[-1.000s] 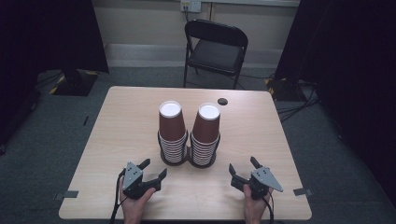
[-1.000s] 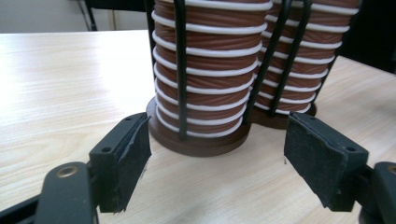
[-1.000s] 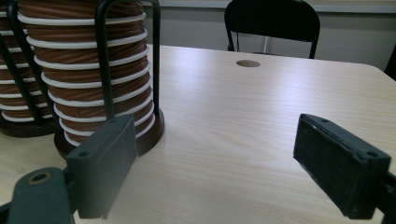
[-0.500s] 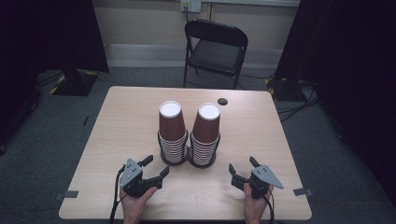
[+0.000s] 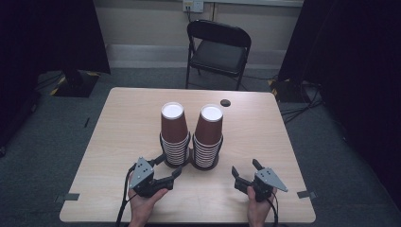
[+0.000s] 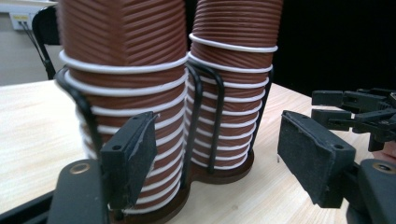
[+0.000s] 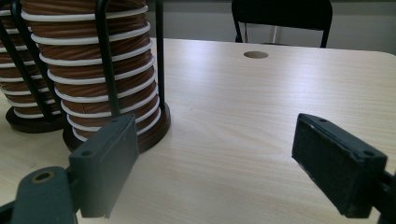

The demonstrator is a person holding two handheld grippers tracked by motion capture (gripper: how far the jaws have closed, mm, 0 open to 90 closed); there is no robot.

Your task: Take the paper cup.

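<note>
Left gripper (image 5: 170,166) has advanced, jaws wide, to the left cup stack (image 5: 174,135); right gripper (image 5: 247,173) waits, jaws wide.

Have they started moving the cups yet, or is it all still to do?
Nothing looks done yet: both stacks of brown paper cups sit full in their black wire holder on the table. Nothing is in hand: the left tool is open, close by the left stack, and the right tool is open over bare table. Any grabbing or moving of cups is still left.
</note>
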